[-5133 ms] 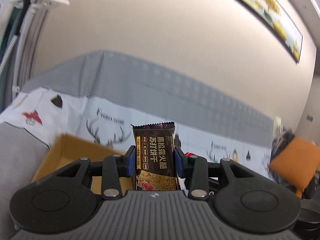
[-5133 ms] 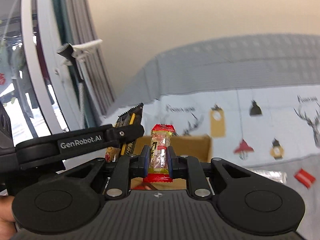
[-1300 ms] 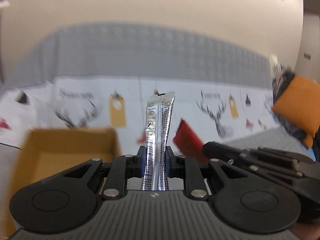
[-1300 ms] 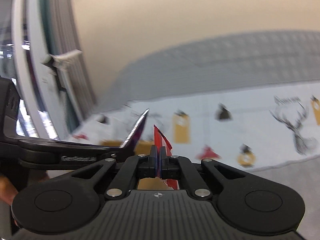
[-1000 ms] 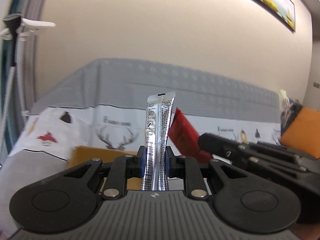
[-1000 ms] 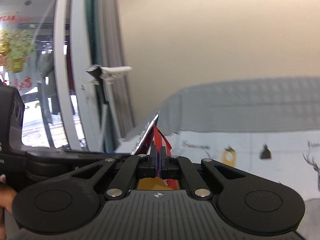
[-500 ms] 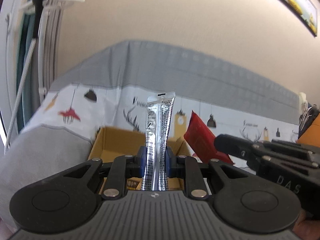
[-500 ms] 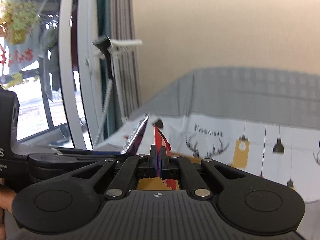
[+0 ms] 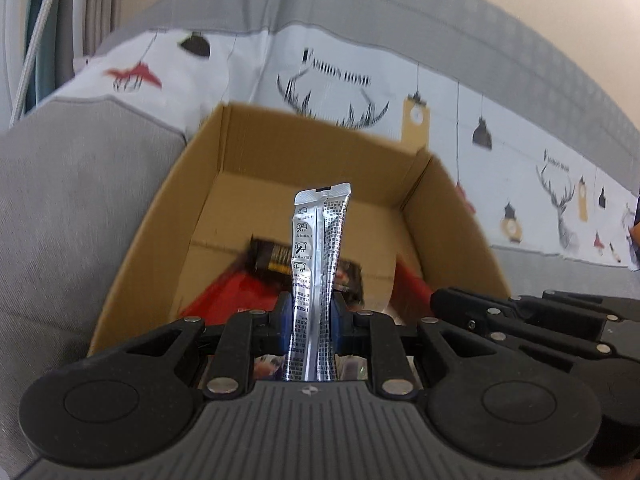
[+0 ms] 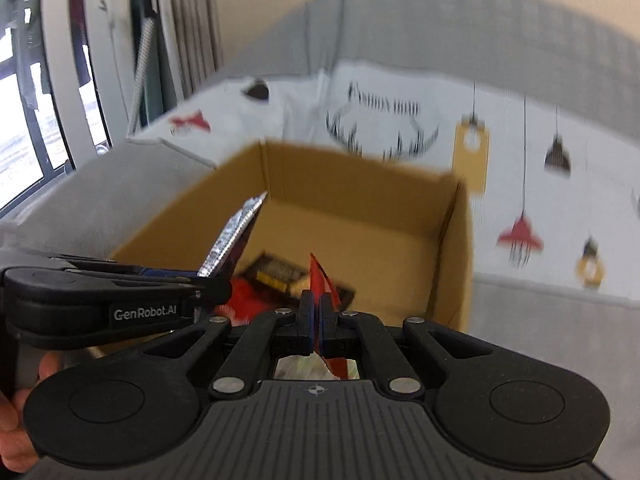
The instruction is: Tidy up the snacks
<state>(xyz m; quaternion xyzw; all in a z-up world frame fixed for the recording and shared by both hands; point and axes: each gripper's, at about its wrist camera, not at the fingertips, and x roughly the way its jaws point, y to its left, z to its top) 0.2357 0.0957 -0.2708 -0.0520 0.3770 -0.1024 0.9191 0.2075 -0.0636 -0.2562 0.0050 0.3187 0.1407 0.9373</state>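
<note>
My left gripper (image 9: 310,314) is shut on a silver snack stick pack (image 9: 318,248), held upright over the near edge of an open cardboard box (image 9: 208,160). The box holds a dark cracker packet (image 9: 272,258) and red packets (image 9: 232,300). My right gripper (image 10: 316,320) is shut on a thin red snack packet (image 10: 320,276), seen edge-on, over the same box (image 10: 360,176). The left gripper (image 10: 200,276) with the silver pack (image 10: 236,232) shows in the right wrist view, close on the left. The right gripper's body (image 9: 520,320) shows at right in the left wrist view.
The box sits on a grey sofa cushion (image 9: 72,200) against a white printed cover with deer and lamp motifs (image 9: 332,80). A window and curtain (image 10: 80,60) stand at the left. The two grippers are close side by side.
Both grippers have tilted down and come closer to the box, so its inside and contents now show. Each still holds its packet.
</note>
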